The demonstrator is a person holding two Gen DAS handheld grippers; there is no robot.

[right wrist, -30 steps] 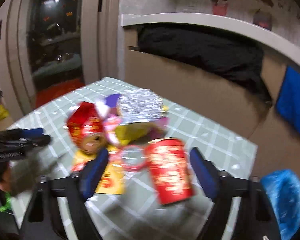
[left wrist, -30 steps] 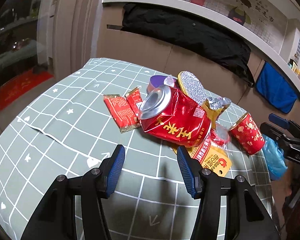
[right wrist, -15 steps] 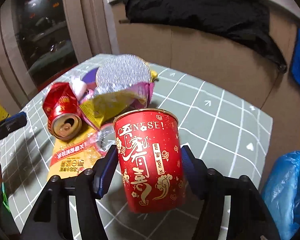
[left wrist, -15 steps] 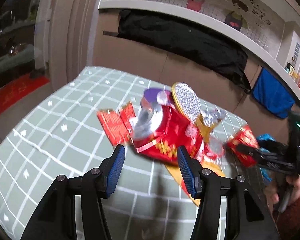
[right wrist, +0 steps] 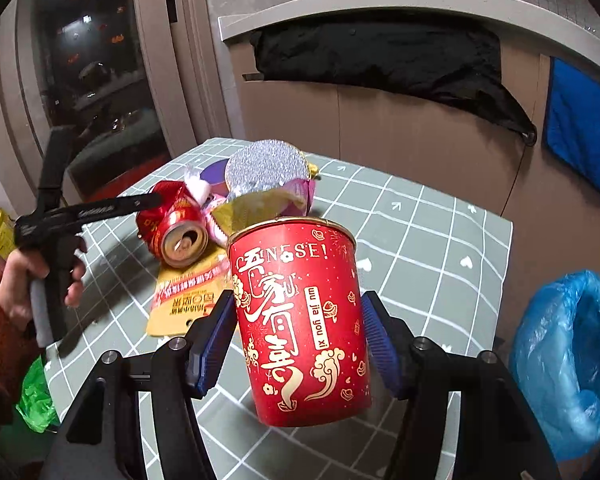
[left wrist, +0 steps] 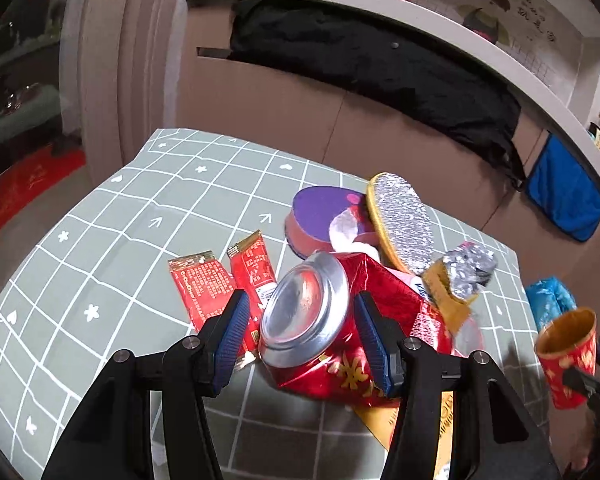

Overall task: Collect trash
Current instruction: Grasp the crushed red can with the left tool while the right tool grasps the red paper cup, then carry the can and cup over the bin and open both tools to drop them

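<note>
In the left wrist view, centre frame, the left gripper straddles the crushed can on the surface, jaws apart; closing squarely on its rim should hold it. At right, the right gripper is clamped on the cup, which should be kept upright toward the blue bag, lower right. The cup reads "wu jia you xi".

Glossy metal can – matt paper cup
</note>
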